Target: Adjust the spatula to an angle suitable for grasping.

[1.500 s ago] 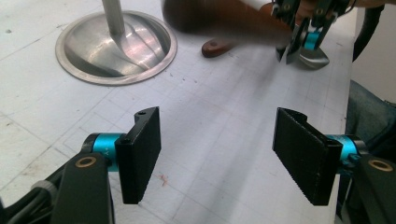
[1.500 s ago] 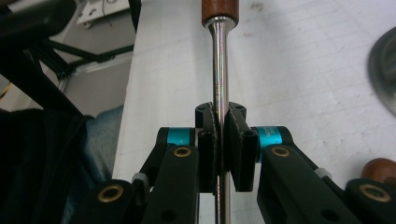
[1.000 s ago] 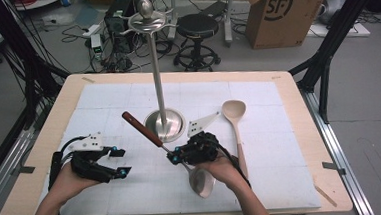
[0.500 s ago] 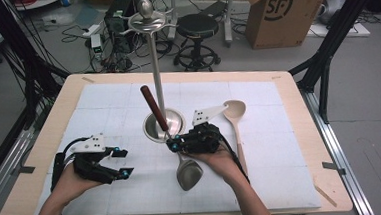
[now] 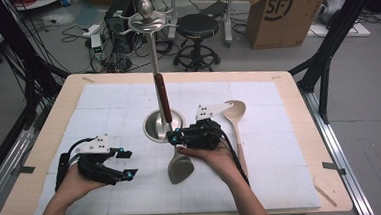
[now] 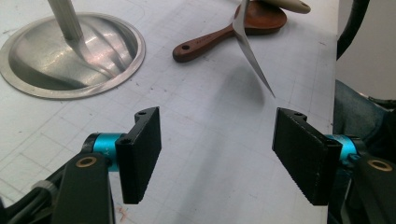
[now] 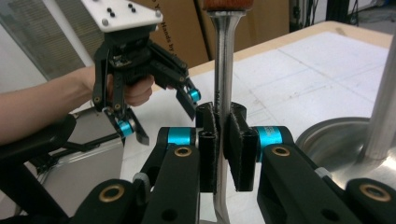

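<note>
While gripping the steel spatula with the reddish-brown wooden handle (image 5: 180,167) by its flat metal neck, holds it in the right claw (image 5: 174,135) over the white gridded mat (image 5: 281,157) on the pale wooden desk (image 5: 298,96). Turns the broad blade toward the person and slants the handle up and away. Seen in the right gripper view (image 7: 221,114) pinched squarely between both black pads, with the neck (image 7: 223,70) running straight up between them and the handle starting just above. From above, sets the handle right in line with the thin pole of the shiny steel utensil stand with the round dished base (image 5: 152,127); touching the pole or merely in front of it, hard to say from that angle. Rests the left claw (image 5: 128,164) on the mat, left of the stand's base and well apart from the spatula, jaws spread wide with nothing between them. Confirmed in the left gripper view (image 6: 217,154): bare mat between the two pads, the spatula's blade (image 6: 250,51) hanging edge-on farther off, the stand's base (image 6: 56,60) at upper left. Beyond the blade, lying flat on the mat, a dark brown wooden spoon with a hole in its handle end (image 6: 224,30). Just right of the right claw, also flat on the mat, a pale wooden spoon (image 5: 235,120), bowl pointing away from the person.
</note>
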